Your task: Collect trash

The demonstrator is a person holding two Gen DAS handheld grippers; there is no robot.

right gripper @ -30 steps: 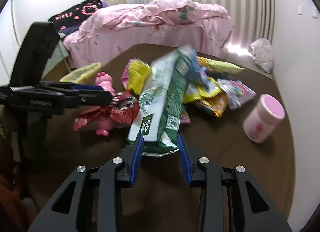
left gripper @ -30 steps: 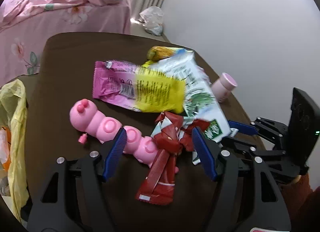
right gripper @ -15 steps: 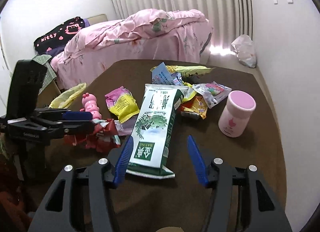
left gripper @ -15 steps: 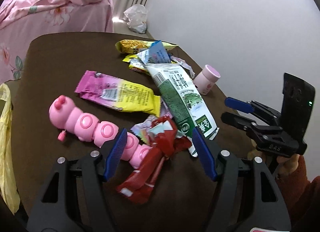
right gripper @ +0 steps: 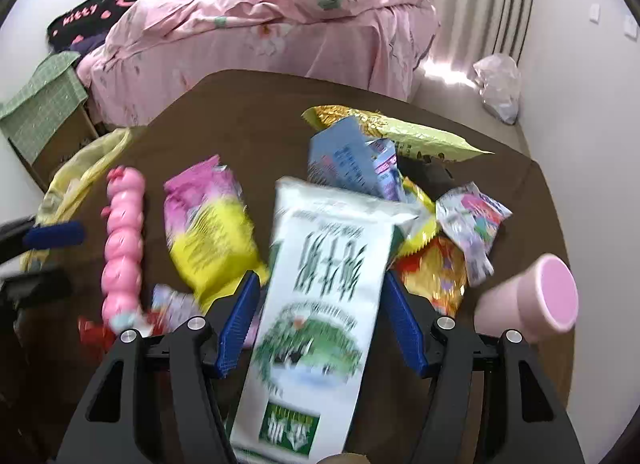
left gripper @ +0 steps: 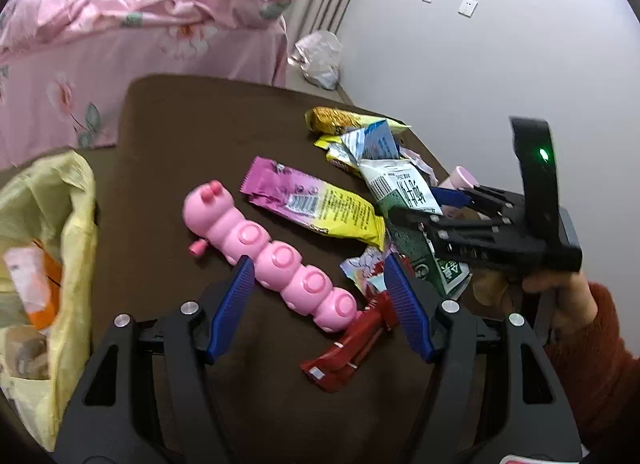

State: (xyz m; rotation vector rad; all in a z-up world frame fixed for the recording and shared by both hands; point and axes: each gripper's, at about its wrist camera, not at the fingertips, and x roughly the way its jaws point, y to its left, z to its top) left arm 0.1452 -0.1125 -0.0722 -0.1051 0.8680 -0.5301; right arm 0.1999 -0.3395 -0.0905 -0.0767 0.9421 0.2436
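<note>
Fingers of the right gripper are standing spread wide, having just been opening, with the green-and-white milk pouch lying between them but not pinched; blur is hiding whether a pad is grazing it. That pouch is lying flat on the brown counter, printed with a green meadow scene and large characters too smeared to read. Fingers of the left gripper are likewise sitting released, straddling the tail of a pink caterpillar toy without clenching it, while a crumpled red wrapper is lying just beside the right-hand finger. A pink-and-yellow snack packet is resting between toy and pouch. Beyond the pouch, a heap of blue, gold and orange wrappers is crowding the far end, and a pink jar is sitting just to its right. A yellow bag is gaping at the counter's left edge. A bed with pink covers is standing behind, beside black cloth reading "Kitty".
</note>
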